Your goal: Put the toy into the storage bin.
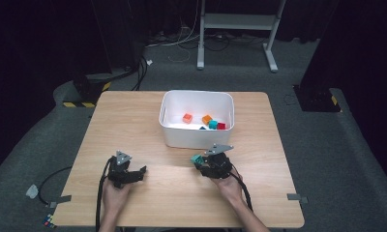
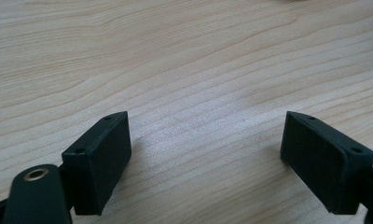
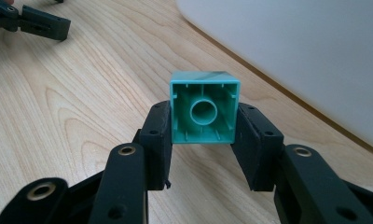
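Teal block [image 3: 203, 109], hollow hard plastic, probably light, stiff and a bit slick, sits clamped by its two flat side walls in my right hand-held gripper [image 3: 203, 135] just near of the white bin [image 1: 197, 130]; left hand-held gripper [image 2: 205, 154] open, empty.

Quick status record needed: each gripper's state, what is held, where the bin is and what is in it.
left gripper: open, nothing between the jaws, low over bare table
right gripper: shut on teal block, hollow underside facing its camera
held block position: above the table, just in front of the white bin, not yet over it
bin contents: two orange blocks, one teal, one red, one dark piece partly hidden
bin position: middle of the table's far half
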